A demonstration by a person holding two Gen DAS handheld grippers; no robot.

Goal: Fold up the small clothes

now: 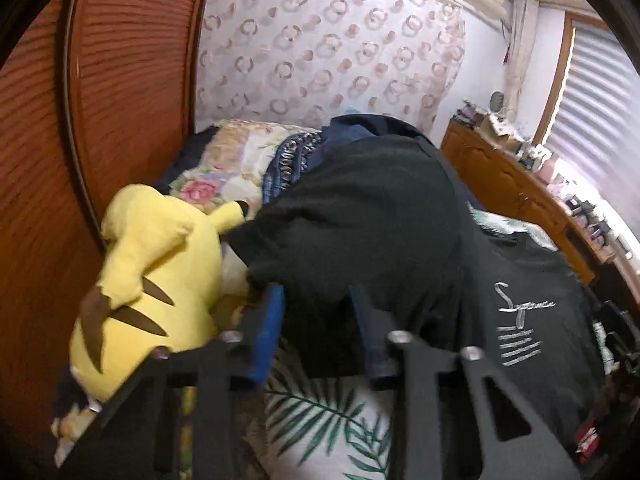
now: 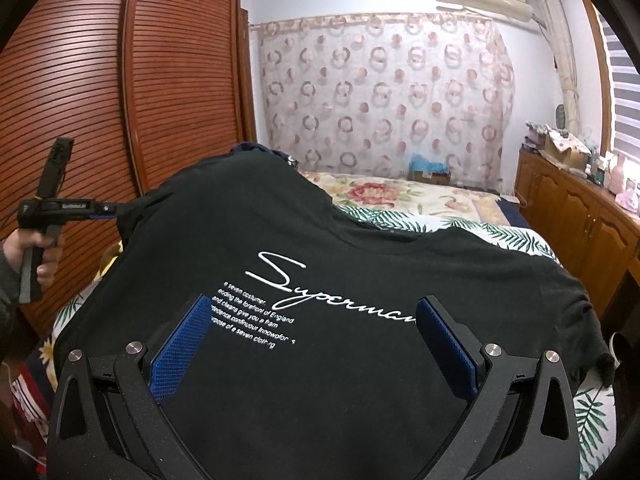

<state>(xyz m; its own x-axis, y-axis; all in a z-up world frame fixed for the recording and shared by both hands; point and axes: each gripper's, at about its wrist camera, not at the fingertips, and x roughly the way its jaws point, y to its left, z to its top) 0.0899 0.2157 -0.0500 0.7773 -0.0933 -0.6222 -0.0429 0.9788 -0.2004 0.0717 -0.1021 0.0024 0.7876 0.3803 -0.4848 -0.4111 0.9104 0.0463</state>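
Black t-shirt [image 2: 320, 248] with white script print lies spread on the bed [image 2: 460, 208], print side up, over a palm-leaf sheet [image 1: 320, 420].

Left tool [image 1: 316, 308]: blue pads narrowed on a bunched fold of the shirt's sleeve side. Fabric sits between the pads and drapes over them; looks clamped, though the cloth hides the tips, so actual pad contact is probably there but not confirmed. In the right wrist view the same tool [image 2: 108, 210] shows at the left edge, held by a hand [image 2: 40, 256], its tip at the shirt's raised left edge, which is lifted off the bed into a hump.

Right tool [image 2: 316, 340]: jaws spread wide, blue pads well apart, nothing between them. It hovers over the lower front of the shirt, print text between the two fingers in view. Not gripping.

Yellow plush toy [image 1: 152, 280] lies on the bed just beside the left tool, against the wooden slatted wardrobe [image 2: 80, 100]. Folded dark clothes [image 1: 304, 160] are piled behind the lifted fold. Patterned curtain [image 2: 380, 92] at the far end, wooden cabinet [image 2: 580, 216] along the right.
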